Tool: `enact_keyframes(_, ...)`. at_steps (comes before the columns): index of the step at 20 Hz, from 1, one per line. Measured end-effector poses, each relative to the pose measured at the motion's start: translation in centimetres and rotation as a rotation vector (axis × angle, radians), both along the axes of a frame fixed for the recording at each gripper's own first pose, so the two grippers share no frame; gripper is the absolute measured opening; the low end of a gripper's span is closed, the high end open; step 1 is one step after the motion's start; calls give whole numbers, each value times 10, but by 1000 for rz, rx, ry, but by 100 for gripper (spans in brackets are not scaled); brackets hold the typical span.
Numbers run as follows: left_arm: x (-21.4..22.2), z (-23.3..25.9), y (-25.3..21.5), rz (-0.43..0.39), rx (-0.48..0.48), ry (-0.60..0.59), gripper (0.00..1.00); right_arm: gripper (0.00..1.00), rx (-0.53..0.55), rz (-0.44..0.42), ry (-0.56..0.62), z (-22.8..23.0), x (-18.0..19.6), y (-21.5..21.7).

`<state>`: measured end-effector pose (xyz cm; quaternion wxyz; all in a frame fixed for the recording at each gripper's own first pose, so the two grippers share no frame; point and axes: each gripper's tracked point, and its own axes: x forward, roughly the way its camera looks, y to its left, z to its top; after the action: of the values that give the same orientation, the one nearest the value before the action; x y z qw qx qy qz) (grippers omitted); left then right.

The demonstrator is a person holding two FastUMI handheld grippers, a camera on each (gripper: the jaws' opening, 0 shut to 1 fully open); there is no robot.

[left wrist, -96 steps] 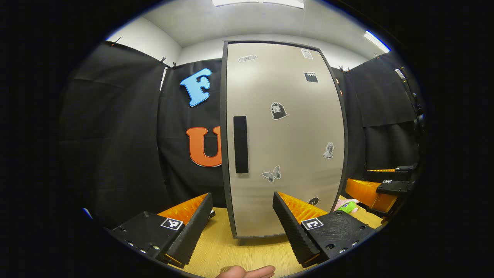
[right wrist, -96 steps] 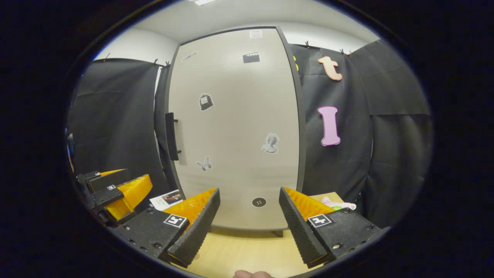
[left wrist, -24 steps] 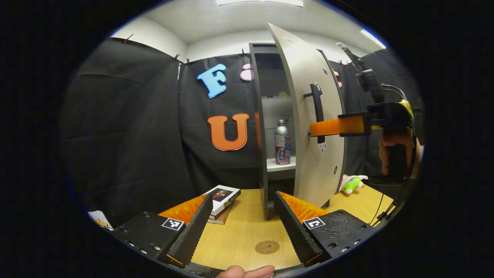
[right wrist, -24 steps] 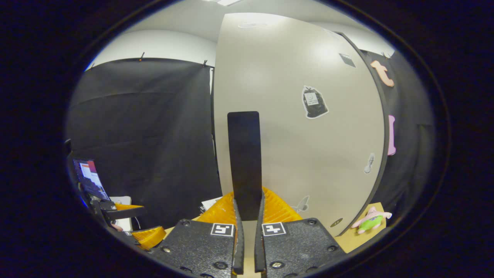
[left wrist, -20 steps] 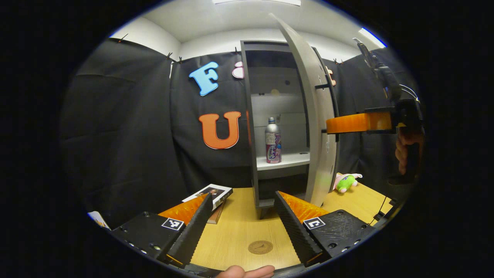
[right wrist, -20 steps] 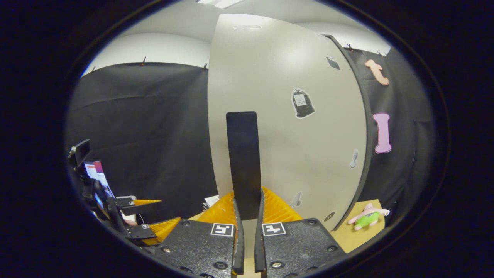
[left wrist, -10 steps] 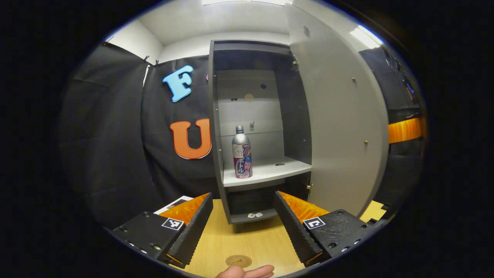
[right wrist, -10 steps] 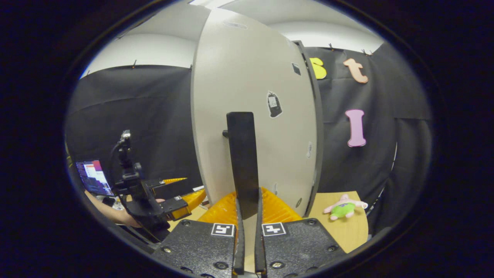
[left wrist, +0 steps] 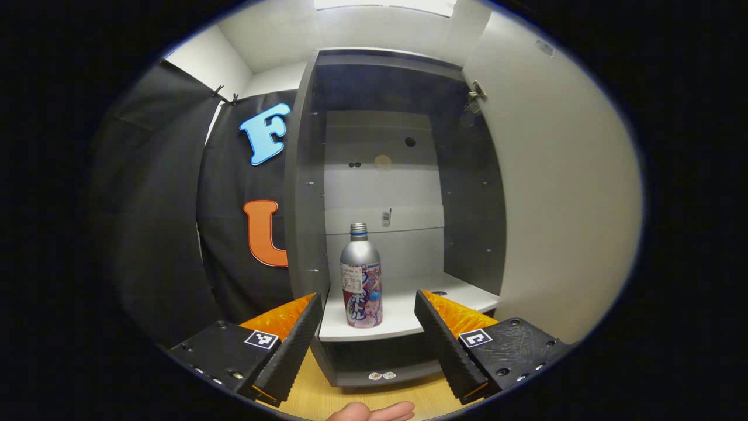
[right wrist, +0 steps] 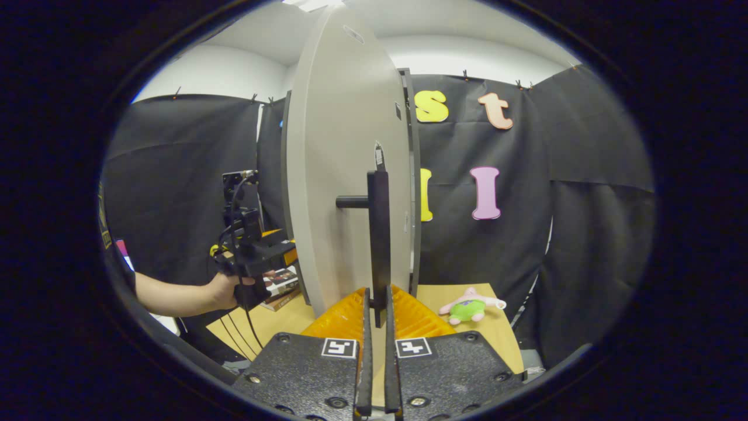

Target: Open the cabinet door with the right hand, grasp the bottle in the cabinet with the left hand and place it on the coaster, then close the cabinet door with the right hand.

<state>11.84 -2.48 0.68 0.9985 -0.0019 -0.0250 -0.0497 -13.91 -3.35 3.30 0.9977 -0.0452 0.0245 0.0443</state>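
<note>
here, left tongs (left wrist: 368,336) wide before upright metallic bottle (left wrist: 361,278), right tongs (right wrist: 374,351) clamped on slim flat door handle (right wrist: 378,234)

Your left gripper (left wrist: 368,339) faces the open cabinet (left wrist: 304,193), its fingers spread wider than the bottle (left wrist: 361,278) standing alone near the shelf (left wrist: 409,310) front edge. Free room lies to the bottle's right and above it. The swung-out door (left wrist: 561,193) walls off your right side, the cabinet's side panel your left.

left view faces the cabinet (left wrist: 304,193) inside — right, door (right wrist: 345,175) edge-on.
</note>
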Motion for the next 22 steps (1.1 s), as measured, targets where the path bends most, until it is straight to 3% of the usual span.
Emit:
enact_keyframes(7, 86, -14, 7, 47, -14, 30, 96, 10, -1, -257, -49, 5, -5, -54)
enact_keyframes(9, 98, -13, 3, 40, -20, 23, 95, 8, 6, -232, -48, 7, -5, -48)
enact_keyframes(12, 115, -10, -2, 48, -4, 19, 95, 9, -86, -240, -54, 5, -5, -48)
enact_keyframes(13, 122, -10, 0, 71, -6, 23, 95, 2, -86, -249, -56, 5, -4, -52)
enact_keyframes(17, 123, -13, 2, 130, 34, 19, 96, 10, 27, -224, -50, 4, -5, -48)
enact_keyframes(21, 124, -2, -11, 89, 22, -19, 96, 13, 36, -219, -50, 3, -3, -52)
enact_keyframes(22, 127, -4, -11, 95, 29, -9, 91, 13, 31, -216, -48, 2, -3, -53)
